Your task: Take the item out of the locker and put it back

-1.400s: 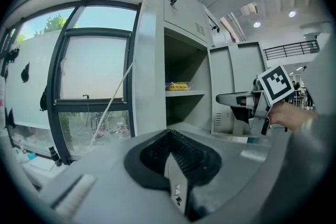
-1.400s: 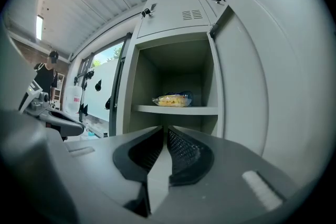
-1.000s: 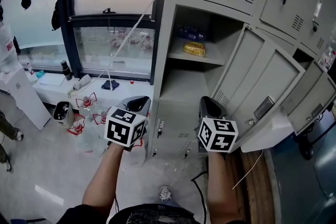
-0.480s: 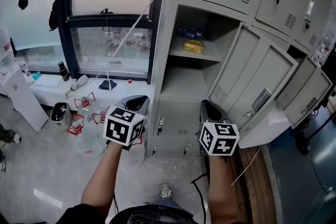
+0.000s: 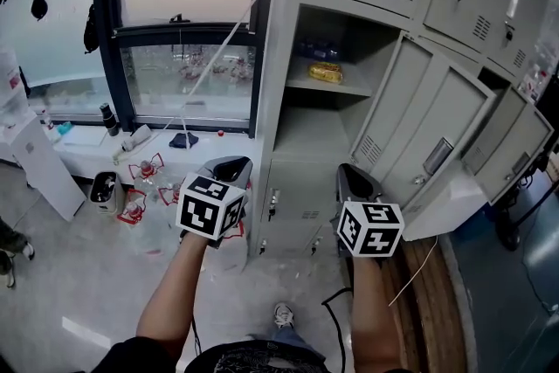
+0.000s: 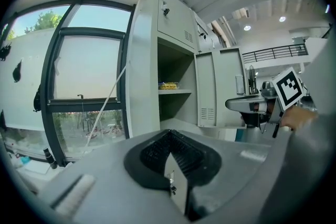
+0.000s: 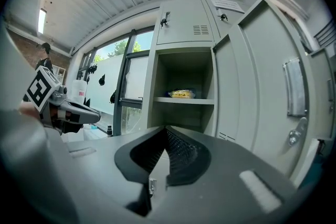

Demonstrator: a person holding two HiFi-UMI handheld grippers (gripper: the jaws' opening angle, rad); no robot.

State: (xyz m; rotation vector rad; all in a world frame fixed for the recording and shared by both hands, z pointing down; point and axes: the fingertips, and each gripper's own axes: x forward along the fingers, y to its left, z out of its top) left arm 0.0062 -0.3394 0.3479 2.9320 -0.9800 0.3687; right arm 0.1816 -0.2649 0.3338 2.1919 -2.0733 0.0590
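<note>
A yellow packet [image 5: 326, 72] lies on the upper shelf of the open grey locker [image 5: 307, 135]; it also shows in the left gripper view [image 6: 169, 85] and the right gripper view [image 7: 181, 94]. The locker door [image 5: 424, 140] stands swung out to the right. My left gripper [image 5: 229, 168] is held low in front of the locker's left edge, its jaws shut with nothing between them [image 6: 169, 132]. My right gripper [image 5: 350, 176] is level with it below the locker opening, also shut and empty [image 7: 167, 128]. Both are well short of the packet.
More lockers [image 5: 489, 22] run to the right, some with doors ajar. A window [image 5: 188, 22] and a low ledge [image 5: 131, 144] with bottles are to the left. Red objects [image 5: 144, 168] and a white bin [image 5: 105, 190] sit on the floor. A person [image 7: 46, 55] stands far off.
The view has shifted slightly and both grippers sit a touch lower and further right in the picture. Both stay shut and the packet has not moved.
</note>
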